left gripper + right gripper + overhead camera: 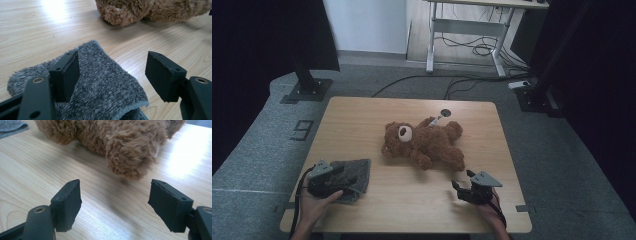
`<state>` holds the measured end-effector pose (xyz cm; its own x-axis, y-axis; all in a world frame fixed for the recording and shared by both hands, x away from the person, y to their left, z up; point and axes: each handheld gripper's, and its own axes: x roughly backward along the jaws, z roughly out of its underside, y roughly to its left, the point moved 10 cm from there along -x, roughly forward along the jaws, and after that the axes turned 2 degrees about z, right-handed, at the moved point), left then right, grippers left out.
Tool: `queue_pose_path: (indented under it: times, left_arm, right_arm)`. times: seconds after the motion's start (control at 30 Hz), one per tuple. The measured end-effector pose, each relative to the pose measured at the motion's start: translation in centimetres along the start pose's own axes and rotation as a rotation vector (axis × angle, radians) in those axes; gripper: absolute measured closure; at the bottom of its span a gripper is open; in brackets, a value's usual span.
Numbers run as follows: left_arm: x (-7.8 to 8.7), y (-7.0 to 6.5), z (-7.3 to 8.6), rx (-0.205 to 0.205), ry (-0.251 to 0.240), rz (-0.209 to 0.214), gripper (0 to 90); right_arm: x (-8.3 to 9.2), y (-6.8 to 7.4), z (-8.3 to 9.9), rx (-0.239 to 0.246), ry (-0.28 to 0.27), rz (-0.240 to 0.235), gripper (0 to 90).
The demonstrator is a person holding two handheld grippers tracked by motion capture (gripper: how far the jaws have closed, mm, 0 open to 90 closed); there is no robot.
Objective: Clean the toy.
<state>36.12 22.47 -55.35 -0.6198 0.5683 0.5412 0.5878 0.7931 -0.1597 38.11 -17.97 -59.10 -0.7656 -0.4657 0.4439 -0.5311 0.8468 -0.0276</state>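
Grey fleece cloth [354,176] is seen folded at the near left corner of the wooden table [377,112], with the left gripper [343,176] positioned directly over it; in the left gripper view the jaws are spread wide above the cloth [105,87], one pad low against the pile and nothing pinched between them. Brown teddy bear [424,142] is laid on its back near the table's centre, well apart from the cloth. Right gripper [463,180] is held just short of the bear's nearest leg [132,155], its jaws likewise spread over bare wood and closed on nothing.
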Motion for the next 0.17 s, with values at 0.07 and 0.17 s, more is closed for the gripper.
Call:
queue_pose_path:
  times: [0.07,0.17]
  left_arm:
    - [0.12,0.00,-0.02,0.000,-0.004,0.002,28.0]
    - [0.21,-0.07,-0.16,0.000,-0.013,0.006,27.9]
  right_arm:
    - [0.14,-0.23,-0.10,-0.009,-0.008,0.003,25.9]
    - [0.27,-0.51,-0.24,-0.020,-0.017,0.007,25.9]
